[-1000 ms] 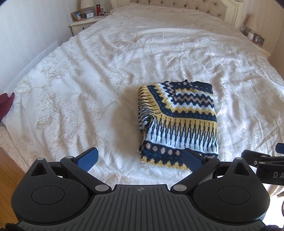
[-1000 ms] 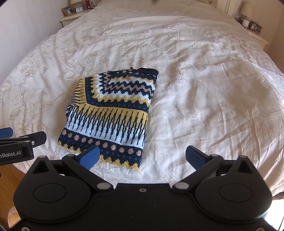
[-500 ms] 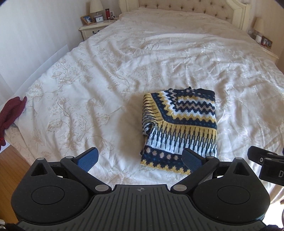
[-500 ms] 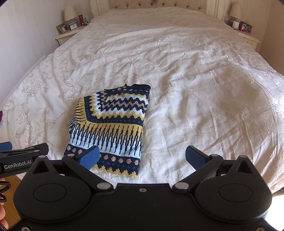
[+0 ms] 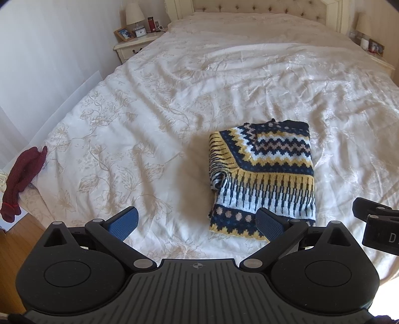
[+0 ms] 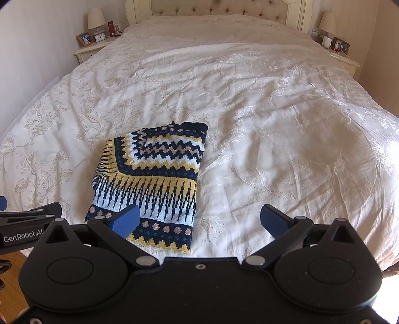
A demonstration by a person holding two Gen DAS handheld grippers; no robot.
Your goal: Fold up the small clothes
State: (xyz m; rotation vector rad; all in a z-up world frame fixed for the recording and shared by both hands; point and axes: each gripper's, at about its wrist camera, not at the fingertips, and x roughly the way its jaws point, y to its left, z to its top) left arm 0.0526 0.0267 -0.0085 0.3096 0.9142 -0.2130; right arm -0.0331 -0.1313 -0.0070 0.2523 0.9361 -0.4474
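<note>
As both sets of jaws gape wide with nothing in them, we have drawn our left gripper and right gripper back from the sweater, which looks smaller than a second ago. It lies folded in a neat block near the foot of the bed; we judge this piece done, with the red garment perhaps next

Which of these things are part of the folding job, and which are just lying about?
Job: patterned sweater, folded on the bed; left tool and right tool, both open.

Lying about: maroon garment, lamp, clock, photo frame.
</note>
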